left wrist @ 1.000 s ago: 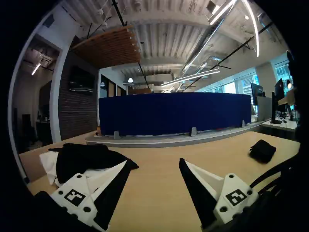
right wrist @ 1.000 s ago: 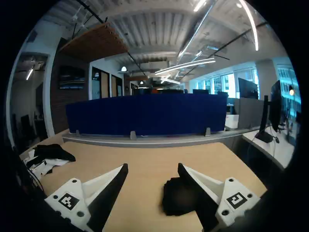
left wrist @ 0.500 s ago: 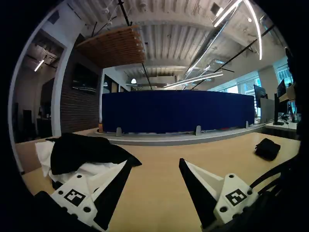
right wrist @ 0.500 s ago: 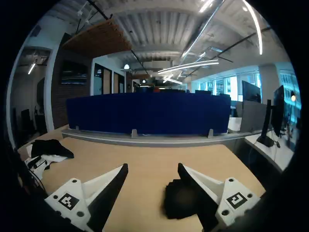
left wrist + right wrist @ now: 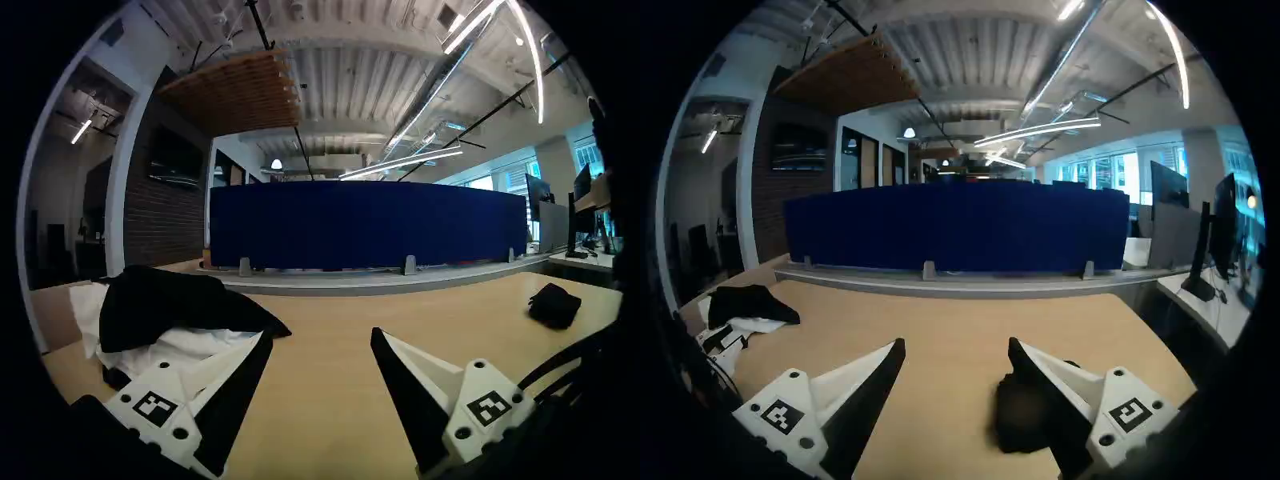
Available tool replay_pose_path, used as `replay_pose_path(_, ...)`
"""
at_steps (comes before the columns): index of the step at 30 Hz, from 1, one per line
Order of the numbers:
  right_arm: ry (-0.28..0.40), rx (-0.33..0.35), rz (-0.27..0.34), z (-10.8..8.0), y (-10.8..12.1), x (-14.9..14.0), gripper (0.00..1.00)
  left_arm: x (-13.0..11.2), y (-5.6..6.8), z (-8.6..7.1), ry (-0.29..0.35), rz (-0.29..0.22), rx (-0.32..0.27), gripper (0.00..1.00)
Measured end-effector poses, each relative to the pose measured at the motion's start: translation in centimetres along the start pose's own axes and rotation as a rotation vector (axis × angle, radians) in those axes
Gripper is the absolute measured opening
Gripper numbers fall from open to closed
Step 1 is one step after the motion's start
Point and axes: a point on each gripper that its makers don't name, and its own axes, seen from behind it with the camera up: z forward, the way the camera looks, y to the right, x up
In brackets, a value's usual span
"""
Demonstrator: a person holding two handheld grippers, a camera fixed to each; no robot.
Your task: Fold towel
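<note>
Left gripper view: the left gripper [image 5: 320, 334] is wide open with nothing between its fingers, low over the table [image 5: 344, 320].
- 9 o'clock: a heap, with a black towel [image 5: 168, 304] rumpled on top of a white towel [image 5: 192, 344]. It sits near the table's left edge, just past the left finger. I can't tell whether they touch.
- 6 to 12 o'clock: bare wood straight ahead, an open lane to the far edge. That edge is closed off by a grey rail [image 5: 360, 282] with a blue divider [image 5: 360, 224] standing on it.
- 3 o'clock: a folded black cloth [image 5: 554, 305] near the table's right edge, well apart from the heap.

Right gripper view: the right gripper [image 5: 956, 342] is also spread open and holds nothing.
- 9 o'clock: the same heap, farther off, with the black towel [image 5: 748, 302] over the white towel [image 5: 740, 330], again by the left edge.
- Centre: a wide bare stretch of table [image 5: 960, 320] between the heap and the gripper, with the divider [image 5: 960, 228] across the back.
- 5 o'clock: the folded black cloth [image 5: 1024, 404] lies on the inner side of the right finger, which partly covers it. Contact is unclear, and the jaws aren't closed on it.
- 4 o'clock: the table's right edge runs just beyond that finger. Past a gap there is a side desk [image 5: 1204, 308] with a monitor [image 5: 1228, 232] at 3 o'clock.
</note>
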Motion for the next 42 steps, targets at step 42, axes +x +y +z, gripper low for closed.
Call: replay_pose_path(42,0.163,-0.091,0.089,-0.7,7.6,-1.7,1.00,0.0,0.2,-0.6,0.000,0.002,-0.012,0.91)
